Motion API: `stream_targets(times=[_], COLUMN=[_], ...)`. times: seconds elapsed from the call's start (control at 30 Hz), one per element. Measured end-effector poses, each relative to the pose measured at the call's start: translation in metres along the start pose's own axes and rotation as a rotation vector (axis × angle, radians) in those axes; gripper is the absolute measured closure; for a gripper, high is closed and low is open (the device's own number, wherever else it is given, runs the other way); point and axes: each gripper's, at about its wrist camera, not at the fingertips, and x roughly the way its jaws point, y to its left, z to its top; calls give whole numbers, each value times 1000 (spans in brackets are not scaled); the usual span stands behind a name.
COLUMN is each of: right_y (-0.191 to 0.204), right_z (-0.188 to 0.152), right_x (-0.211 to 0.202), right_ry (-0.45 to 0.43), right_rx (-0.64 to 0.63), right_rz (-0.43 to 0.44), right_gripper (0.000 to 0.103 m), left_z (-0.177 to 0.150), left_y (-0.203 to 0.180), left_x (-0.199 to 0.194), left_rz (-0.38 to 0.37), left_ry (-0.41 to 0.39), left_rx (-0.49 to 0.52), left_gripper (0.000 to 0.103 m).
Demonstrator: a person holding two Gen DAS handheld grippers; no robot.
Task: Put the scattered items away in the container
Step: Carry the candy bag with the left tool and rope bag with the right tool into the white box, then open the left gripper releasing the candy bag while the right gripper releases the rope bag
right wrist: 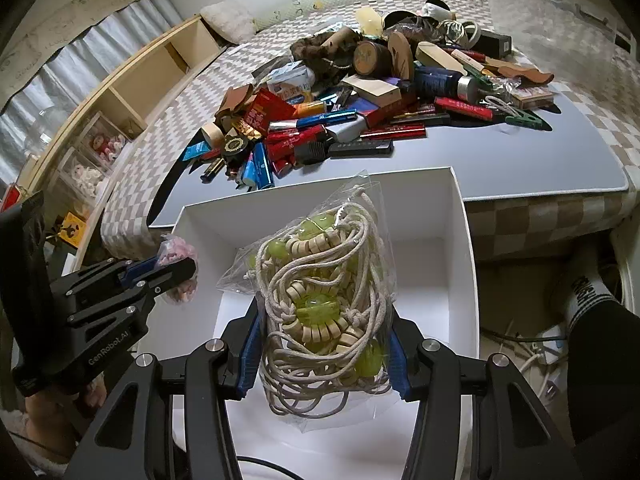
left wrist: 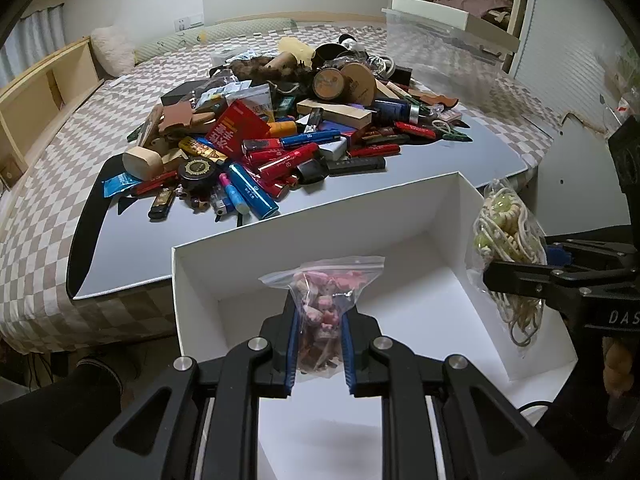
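Observation:
My left gripper (left wrist: 319,316) is shut on a small zip bag of pink pieces (left wrist: 322,308), held over the white box (left wrist: 224,276). In the right wrist view that gripper (right wrist: 176,270) and its pink bag (right wrist: 178,252) hang over the box's left wall. My right gripper (right wrist: 324,344) is shut on a clear bag of cream cord and green beads (right wrist: 320,304), above the inside of the white box (right wrist: 464,248). The left wrist view shows the same bag of cord (left wrist: 506,240) at the box's right wall, pinched by the right gripper (left wrist: 516,280). The box floor shows bare.
A pile of scattered items (left wrist: 280,128) lies on a grey mat (left wrist: 400,184) on the checkered bed (left wrist: 48,208) beyond the box: red and blue tubes, lighters, wooden blocks, round tins. A clear bin (left wrist: 440,40) stands at the far right. Shelves (right wrist: 120,92) line the bed's left side.

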Motion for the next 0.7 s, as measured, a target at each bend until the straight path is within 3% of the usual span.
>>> stream_targets(times=[0.7], right_y=[-4], right_z=[5], right_x=[10], right_ry=[35], right_rx=[4], right_rz=[-25], right_gripper=[50], left_z=[6], left_y=[7], left_x=[9], left_rz=[7], left_ry=[17], left_rx=[-21], left_gripper=[85])
